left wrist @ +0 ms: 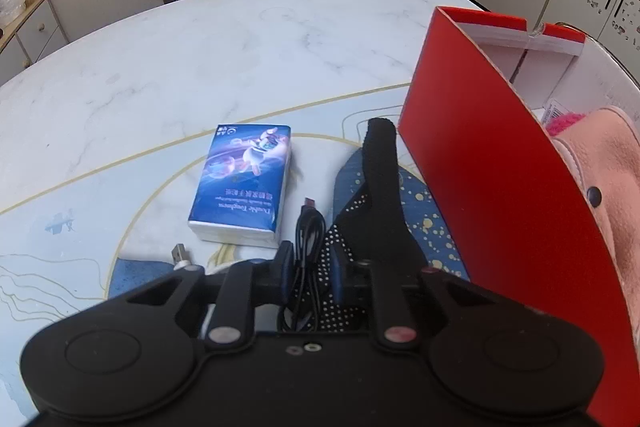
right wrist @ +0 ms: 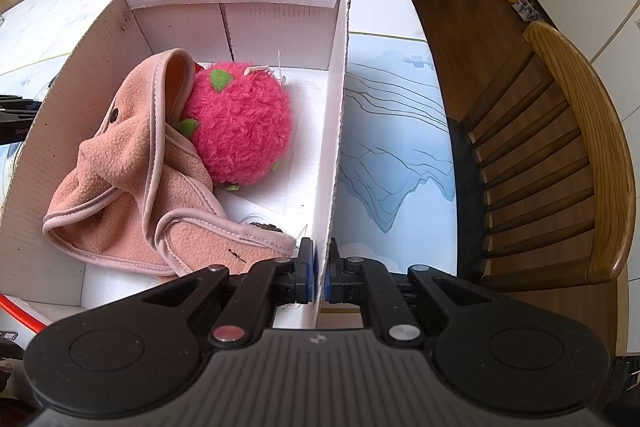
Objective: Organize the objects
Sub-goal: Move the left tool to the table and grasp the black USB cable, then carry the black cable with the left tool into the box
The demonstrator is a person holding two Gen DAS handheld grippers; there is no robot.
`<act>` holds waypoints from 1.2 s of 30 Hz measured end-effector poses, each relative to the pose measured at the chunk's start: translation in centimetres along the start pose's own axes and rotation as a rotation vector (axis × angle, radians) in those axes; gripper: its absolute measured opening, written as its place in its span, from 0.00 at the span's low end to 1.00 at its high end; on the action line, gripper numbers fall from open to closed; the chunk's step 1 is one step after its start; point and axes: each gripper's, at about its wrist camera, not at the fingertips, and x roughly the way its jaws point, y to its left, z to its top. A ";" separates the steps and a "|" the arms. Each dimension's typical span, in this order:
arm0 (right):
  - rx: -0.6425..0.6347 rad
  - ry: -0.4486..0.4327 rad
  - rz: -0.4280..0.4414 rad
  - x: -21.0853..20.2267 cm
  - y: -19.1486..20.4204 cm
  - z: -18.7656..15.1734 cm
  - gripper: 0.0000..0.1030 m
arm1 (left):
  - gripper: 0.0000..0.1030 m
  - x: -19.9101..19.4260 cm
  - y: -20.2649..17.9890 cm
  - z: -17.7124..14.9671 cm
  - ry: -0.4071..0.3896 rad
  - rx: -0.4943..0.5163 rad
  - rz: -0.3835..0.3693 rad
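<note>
1. Left gripper (left wrist: 310, 267) closed tight on a coiled black cable (left wrist: 306, 239), low over the bench (left wrist: 160, 67).
2. Cable's long way running away from the camera, plug end (left wrist: 309, 203) pointing far.
3. Tissue pack (left wrist: 242, 181) lying flat just left of the cable.
4. Right gripper (right wrist: 320, 273) pinching the red box's (right wrist: 336, 115) right wall.

- The left hand-held gripper (left wrist: 310, 263) has its pads pressed on a coiled black cable (left wrist: 306, 247).
- A blue tissue pack (left wrist: 242, 183) lies on the bench (left wrist: 160, 67), just left of the cable.
- A black dotted glove (left wrist: 376, 195) lies right of it, beside the red box (left wrist: 492, 187).
- Pink cloth (left wrist: 608, 187) shows inside the box.
</note>
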 end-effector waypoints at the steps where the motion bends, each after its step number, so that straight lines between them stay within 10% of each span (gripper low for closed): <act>1: 0.001 0.000 0.000 0.0 0.0 0.0 0.05 | 0.11 -0.1 0.0 0.0 0.003 0.000 -0.002; 36: -0.004 -0.036 0.025 -0.5 -0.4 -0.5 0.04 | 0.05 -15.2 -0.3 -0.4 -0.185 -0.046 -0.140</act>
